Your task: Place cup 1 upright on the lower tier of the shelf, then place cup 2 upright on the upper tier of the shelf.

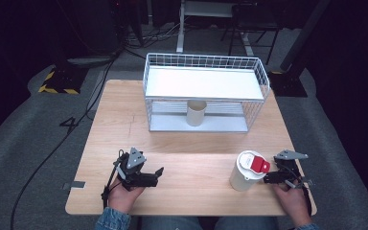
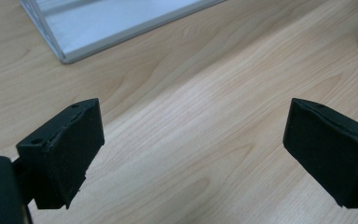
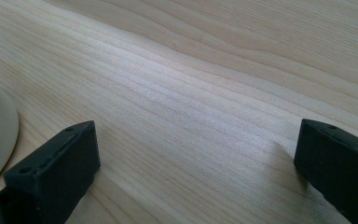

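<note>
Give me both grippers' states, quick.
Left gripper: open, nothing between the jaws.
Right gripper: open, holding nothing, beside the cream lidded cup.

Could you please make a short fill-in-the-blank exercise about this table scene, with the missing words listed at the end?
1. The lidded cup near the right gripper has a lid with a ____ flap.
2. The open beige cup stands on the ____ shelf of the wire rack.
3. The left gripper has its jaws ____, with nothing between them.
4. The rack stands on a ____ table.

Missing words: red; lower; open; wooden
</note>
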